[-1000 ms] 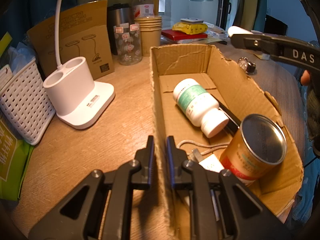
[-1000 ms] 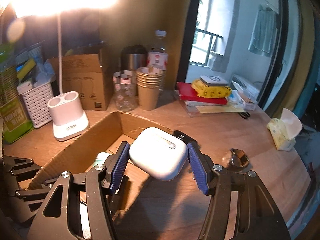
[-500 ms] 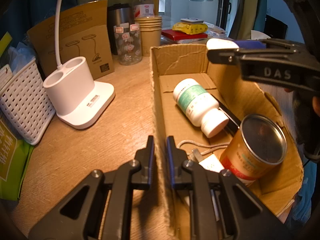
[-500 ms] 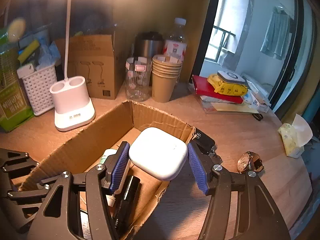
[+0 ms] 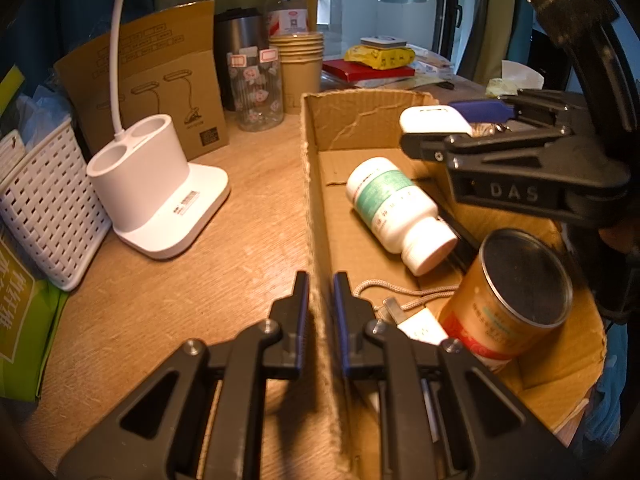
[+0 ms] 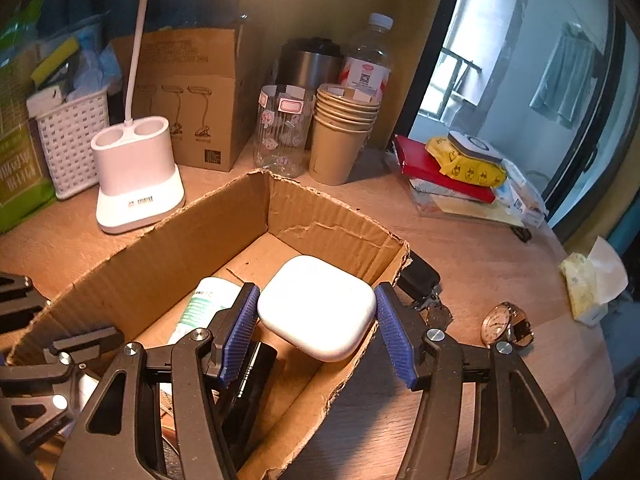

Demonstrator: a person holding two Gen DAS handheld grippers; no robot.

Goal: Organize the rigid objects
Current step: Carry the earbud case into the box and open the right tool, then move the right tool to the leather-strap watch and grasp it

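A white rounded earbud case (image 6: 318, 308) sits clamped between the blue pads of my right gripper (image 6: 316, 320), held in the air over the open cardboard box (image 6: 324, 220). In the left wrist view the same case (image 5: 434, 118) hangs above the box's far right wall. My left gripper (image 5: 320, 300) is shut on the box's left wall (image 5: 310, 200). Inside the box lie a white pill bottle (image 5: 396, 208), an orange tin can (image 5: 512, 296), a black cylinder (image 6: 252, 384) and a cord with a tag (image 5: 400, 292).
A car key (image 6: 420, 280) and a wristwatch (image 6: 506, 324) lie on the wooden table right of the box. A white lamp base (image 5: 156, 184), white basket (image 5: 44, 208), paper cups (image 6: 340, 132), glass jar (image 6: 282, 132) and stacked books (image 6: 456, 172) stand behind.
My right gripper has carried the earbud case leftward and down, from beside the box's right wall to over its inside. The left gripper stays on the box wall.
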